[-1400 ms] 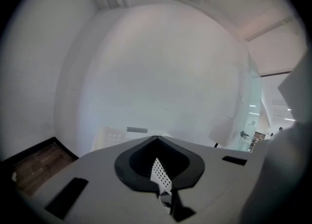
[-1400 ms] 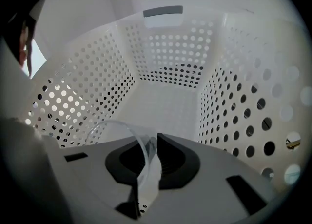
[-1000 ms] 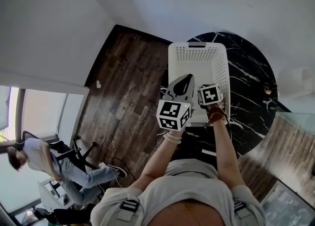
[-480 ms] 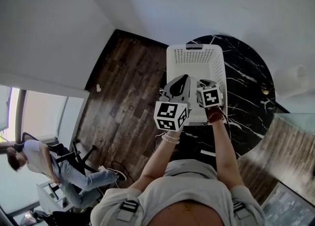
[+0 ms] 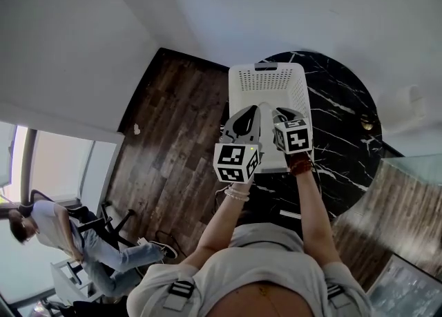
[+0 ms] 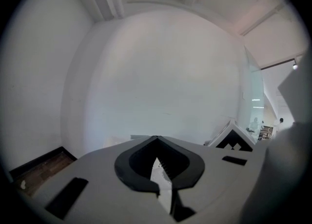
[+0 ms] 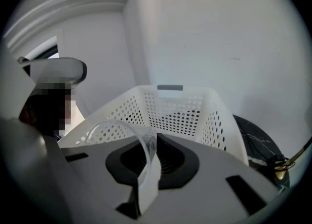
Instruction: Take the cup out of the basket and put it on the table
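A white perforated basket (image 5: 269, 77) stands on the round black marble table (image 5: 338, 115). Above the basket's near half, my right gripper (image 5: 283, 114) is shut on the wall of a clear plastic cup (image 7: 146, 154). In the right gripper view the cup's rim arcs to the left of the jaws, with the basket (image 7: 180, 111) below and beyond it. My left gripper (image 5: 247, 114) hovers beside it at the basket's left edge, shut and holding nothing. It points at a bare white wall in the left gripper view (image 6: 156, 140).
A small gold object (image 5: 367, 124) lies on the table right of the basket. Dark wood floor (image 5: 179, 122) lies to the left. A person sits on an office chair (image 5: 41, 229) at lower left. White walls stand close behind the table.
My right gripper has risen with the cup, coming up out of the basket. The left gripper has kept almost still beside it.
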The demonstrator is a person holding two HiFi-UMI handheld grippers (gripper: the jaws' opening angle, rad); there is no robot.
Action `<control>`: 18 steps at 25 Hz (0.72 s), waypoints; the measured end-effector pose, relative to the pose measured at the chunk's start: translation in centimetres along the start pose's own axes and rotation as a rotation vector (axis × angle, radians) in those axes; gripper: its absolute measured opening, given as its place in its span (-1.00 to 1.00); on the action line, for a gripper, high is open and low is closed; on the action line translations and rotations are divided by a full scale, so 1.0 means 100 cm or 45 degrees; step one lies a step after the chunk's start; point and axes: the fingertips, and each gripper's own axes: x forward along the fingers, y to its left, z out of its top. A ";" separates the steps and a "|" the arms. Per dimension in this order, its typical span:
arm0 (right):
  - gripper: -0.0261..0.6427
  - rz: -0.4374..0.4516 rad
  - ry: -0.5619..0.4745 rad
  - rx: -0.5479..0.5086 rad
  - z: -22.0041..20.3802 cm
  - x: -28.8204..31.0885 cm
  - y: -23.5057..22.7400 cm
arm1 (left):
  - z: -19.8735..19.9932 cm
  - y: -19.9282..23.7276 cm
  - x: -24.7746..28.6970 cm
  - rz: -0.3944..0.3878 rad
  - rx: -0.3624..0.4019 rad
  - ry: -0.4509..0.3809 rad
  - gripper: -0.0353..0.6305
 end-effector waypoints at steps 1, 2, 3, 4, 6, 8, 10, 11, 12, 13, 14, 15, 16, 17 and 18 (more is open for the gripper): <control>-0.82 -0.005 -0.014 -0.005 0.002 -0.004 0.001 | 0.000 0.000 -0.001 0.004 0.002 0.000 -0.88; -0.82 -0.008 -0.028 -0.007 0.004 -0.008 0.001 | -0.001 -0.001 -0.002 0.006 0.003 0.000 -0.88; -0.82 -0.009 -0.042 -0.006 0.006 -0.011 0.002 | -0.001 -0.003 -0.003 0.006 0.005 0.000 -0.88; -0.82 -0.009 -0.055 -0.002 0.009 -0.015 0.003 | -0.001 -0.004 -0.004 0.006 0.007 -0.001 -0.88; -0.82 -0.009 -0.079 0.003 0.012 -0.021 0.004 | 0.000 -0.007 -0.006 0.005 0.010 -0.005 -0.88; -0.82 -0.009 -0.095 0.002 0.014 -0.026 0.006 | 0.001 -0.009 -0.009 0.007 0.013 -0.009 -0.88; -0.82 -0.007 -0.106 0.001 0.016 -0.031 0.008 | 0.001 -0.010 -0.012 0.008 0.016 -0.011 -0.88; -0.82 -0.007 -0.111 0.002 0.016 -0.033 0.009 | 0.001 -0.011 -0.013 0.009 0.018 -0.012 -0.88; -0.82 -0.007 -0.116 0.002 0.017 -0.036 0.009 | 0.002 -0.012 -0.013 0.010 0.020 -0.012 -0.88; -0.82 -0.007 -0.122 0.003 0.018 -0.038 0.009 | 0.002 -0.013 -0.014 0.011 0.022 -0.013 -0.88; -0.82 -0.008 -0.128 0.003 0.019 -0.040 0.009 | 0.003 -0.013 -0.015 0.013 0.023 -0.014 -0.88; -0.82 -0.008 -0.133 0.002 0.019 -0.042 0.010 | 0.003 -0.014 -0.016 0.014 0.024 -0.016 -0.88; -0.82 -0.008 -0.138 0.002 0.020 -0.044 0.010 | 0.003 -0.014 -0.017 0.016 0.024 -0.017 -0.88; -0.82 -0.008 -0.143 0.001 0.020 -0.046 0.010 | 0.003 -0.015 -0.017 0.018 0.025 -0.018 -0.88; -0.82 -0.007 -0.148 0.001 0.021 -0.048 0.010 | 0.003 -0.015 -0.018 0.021 0.026 -0.018 -0.88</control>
